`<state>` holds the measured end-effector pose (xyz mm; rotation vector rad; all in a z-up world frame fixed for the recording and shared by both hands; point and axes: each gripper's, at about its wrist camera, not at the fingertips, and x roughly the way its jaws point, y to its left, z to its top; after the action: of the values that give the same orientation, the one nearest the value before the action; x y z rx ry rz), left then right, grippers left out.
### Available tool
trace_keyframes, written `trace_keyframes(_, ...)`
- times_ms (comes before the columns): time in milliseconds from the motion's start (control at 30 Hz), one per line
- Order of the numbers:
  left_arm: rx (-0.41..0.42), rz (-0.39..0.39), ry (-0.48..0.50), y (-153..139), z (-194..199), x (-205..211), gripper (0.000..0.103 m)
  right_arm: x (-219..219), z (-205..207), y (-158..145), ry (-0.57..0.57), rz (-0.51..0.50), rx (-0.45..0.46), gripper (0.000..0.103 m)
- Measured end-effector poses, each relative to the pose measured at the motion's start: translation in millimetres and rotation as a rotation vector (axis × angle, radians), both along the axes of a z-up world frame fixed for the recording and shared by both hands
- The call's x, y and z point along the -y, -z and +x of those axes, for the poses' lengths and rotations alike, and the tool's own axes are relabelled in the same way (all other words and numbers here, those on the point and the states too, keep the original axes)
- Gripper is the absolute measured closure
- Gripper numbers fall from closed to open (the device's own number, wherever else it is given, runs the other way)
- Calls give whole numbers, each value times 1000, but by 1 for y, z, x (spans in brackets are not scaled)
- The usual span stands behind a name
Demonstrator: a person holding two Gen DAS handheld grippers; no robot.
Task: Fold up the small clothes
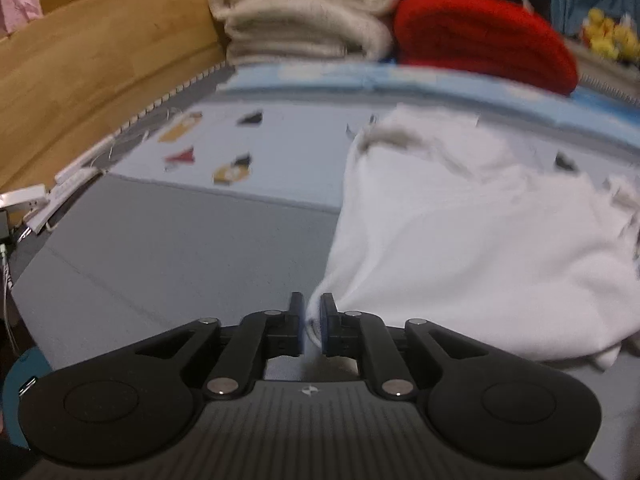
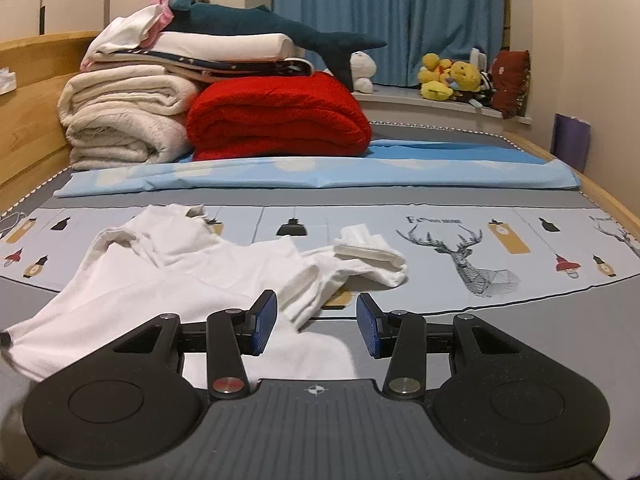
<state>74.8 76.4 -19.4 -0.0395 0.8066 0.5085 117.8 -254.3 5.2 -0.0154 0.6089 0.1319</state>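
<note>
White garment [image 2: 192, 276]: 1. Red blanket [image 2: 280, 116]: 1. Cream blanket [image 2: 124, 120]: 1. Blue sheet [image 2: 360, 170]: 1. Plush shark [image 2: 280, 28]: 1. White plush toy [image 2: 362, 72]: 1. Blue curtain [image 2: 388, 16]: 1. Deer prints [image 2: 452, 248] on the bedcover: 1 whole. Grippers: 2, left gripper [image 1: 311, 320], right gripper [image 2: 316, 324].

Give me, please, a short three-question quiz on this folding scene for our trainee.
1. True or false: the left gripper is pinching the white garment.
2. What colour is the blanket beside the cream blankets?
3. The right gripper is: A) shut on the garment, B) open, C) out of view.

Key: 1 true; 2 red; 3 B.
</note>
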Motion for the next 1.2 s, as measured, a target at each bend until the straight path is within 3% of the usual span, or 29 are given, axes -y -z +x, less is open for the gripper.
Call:
trace_keyframes(33, 24, -12, 25, -5, -4, 1, 83, -4, -1, 0, -5, -1, -3, 57)
trace_keyframes(100, 43, -41, 87, -8, -6, 7, 52, -11, -1, 2, -17, -7, -14, 57)
trace_keyframes(167, 37, -81, 129, 6, 1, 5, 41, -17, -1, 3, -25, -11, -26, 57)
trace_keyframes(267, -43, -130, 171, 32, 19, 4, 23, -22, 1, 6, -35, -19, -43, 56)
trace_keyframes(333, -113, -176, 153, 51, 26, -1, 24, -24, 3, 10, -36, -30, -55, 56)
trace_keyframes(367, -141, -193, 144, 59, 30, -5, 32, -25, 5, 12, -35, -38, -62, 56)
trace_keyframes(400, -167, -211, 133, 64, 31, -7, 48, -25, 6, 13, -34, -42, -67, 56)
trace_keyframes(467, -182, -242, 102, 61, 31, -16, 59, -22, 9, 15, -27, -44, -77, 56)
trace_keyframes(533, -68, -204, 72, 26, 27, -28, 58, -19, 12, 17, -14, -33, -84, 56)
trace_keyframes(700, 325, 46, 41, -98, 7, -78, 25, -17, 18, 21, 12, -17, -107, 56)
trace_keyframes(767, 437, 108, 68, -131, -7, -100, 24, -23, 18, 23, 5, -33, -104, 56)
trace_keyframes(833, 508, 139, 153, -146, -19, -117, 23, -28, 17, 24, -6, -47, -101, 56)
trace_keyframes(933, 499, 161, 220, -140, -28, -135, 23, -37, 13, 26, -20, -56, -101, 56)
trace_keyframes(1033, 489, 91, 240, -127, -39, -156, 22, -47, 10, 25, -50, -64, -94, 56)
trace_keyframes(1100, 477, 92, 209, -112, -52, -175, 22, -52, 7, 24, -72, -78, -85, 56)
trace_keyframes(1200, 469, 170, 97, -72, -85, -200, 22, -52, 6, 22, -70, -74, -79, 54)
